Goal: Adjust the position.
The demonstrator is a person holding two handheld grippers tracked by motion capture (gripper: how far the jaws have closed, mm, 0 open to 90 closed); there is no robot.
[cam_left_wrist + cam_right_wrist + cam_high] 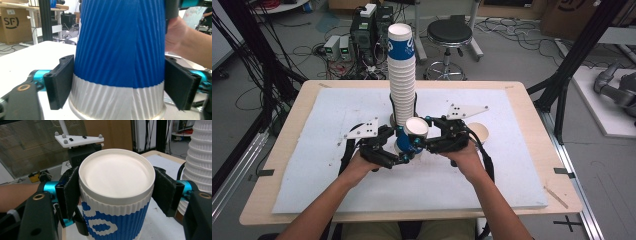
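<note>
In the high view, a blue and white paper cup [411, 136] is seen held just above the white mat [312, 150] near the table's middle, directly in front of a tall stack of cups [402, 75]. It is flanked by the left gripper [404, 156] at its lower part and the right gripper [424, 137] near its rim; a single loose cup [480, 132] is seen lying on the mat just beyond the right hand. In the left gripper view, the cup's ribbed blue wall [120, 47] is framed by the two black jaws low on the cup; the left pad is seen touching the wall, while a sliver of gap appears at the right pad, so the jaws are judged not yet pressed home on the cup between them. In the right gripper view, the cup's rim [116, 176] is seen pinched from both sides by the right gripper's black pads, with the stack standing close at the right edge.
</note>
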